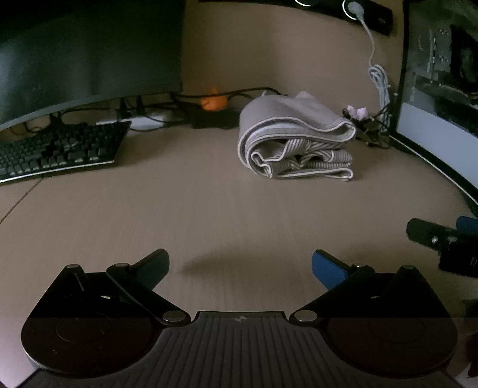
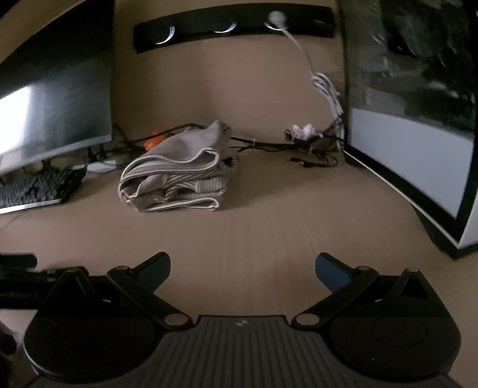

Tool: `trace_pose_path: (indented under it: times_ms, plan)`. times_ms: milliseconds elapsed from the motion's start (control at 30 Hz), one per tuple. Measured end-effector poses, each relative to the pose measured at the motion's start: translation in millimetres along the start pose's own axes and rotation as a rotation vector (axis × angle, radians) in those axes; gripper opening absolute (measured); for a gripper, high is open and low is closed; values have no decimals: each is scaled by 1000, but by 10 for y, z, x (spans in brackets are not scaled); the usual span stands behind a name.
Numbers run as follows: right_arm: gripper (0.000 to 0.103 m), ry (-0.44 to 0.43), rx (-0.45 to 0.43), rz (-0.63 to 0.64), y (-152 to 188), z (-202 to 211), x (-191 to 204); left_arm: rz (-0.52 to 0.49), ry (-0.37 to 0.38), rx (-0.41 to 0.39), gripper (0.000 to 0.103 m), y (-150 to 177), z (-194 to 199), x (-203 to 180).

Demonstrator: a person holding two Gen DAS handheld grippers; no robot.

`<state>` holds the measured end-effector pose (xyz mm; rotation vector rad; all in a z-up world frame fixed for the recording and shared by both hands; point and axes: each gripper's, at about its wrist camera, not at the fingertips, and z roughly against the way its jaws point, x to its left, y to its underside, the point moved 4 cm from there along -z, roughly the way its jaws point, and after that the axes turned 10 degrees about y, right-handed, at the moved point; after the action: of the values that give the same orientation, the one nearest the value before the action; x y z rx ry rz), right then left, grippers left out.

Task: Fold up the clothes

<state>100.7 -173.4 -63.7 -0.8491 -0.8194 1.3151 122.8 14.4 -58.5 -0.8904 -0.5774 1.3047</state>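
A grey garment with white edging and striped inner layers (image 1: 295, 140) lies folded in a loose stack on the tan desk, toward the back. The right wrist view shows the same garment (image 2: 176, 173) left of centre. My left gripper (image 1: 239, 265) is open, well short of the garment, with nothing between its blue-padded fingers. My right gripper (image 2: 242, 268) is open too, also empty and well back from the garment. The right gripper's body (image 1: 445, 241) shows at the right edge of the left wrist view; the left gripper's body (image 2: 21, 274) shows at the left edge of the right wrist view.
A black keyboard (image 1: 59, 149) and a dark monitor (image 1: 86, 53) stand at the left. A second screen (image 2: 412, 143) stands at the right. Black cables (image 2: 269, 146), a white cord (image 1: 379, 80), an orange object (image 1: 213, 103) and a wall socket strip (image 2: 233, 27) line the back.
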Motion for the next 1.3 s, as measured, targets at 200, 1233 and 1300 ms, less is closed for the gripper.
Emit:
trace_pose_path:
  times_ms: [200,1233,1300]
  plan:
    - [103,-3,-5,-28,20,1,-32,-60,-19,-3,103,25,10,-71]
    - [103,2,15,-27,30,-17,-26,-81,-45,30,103,46,-13,-67]
    - [103,2,15,-27,31,-18,-26,-76,-40,30,103,50,-14,-61]
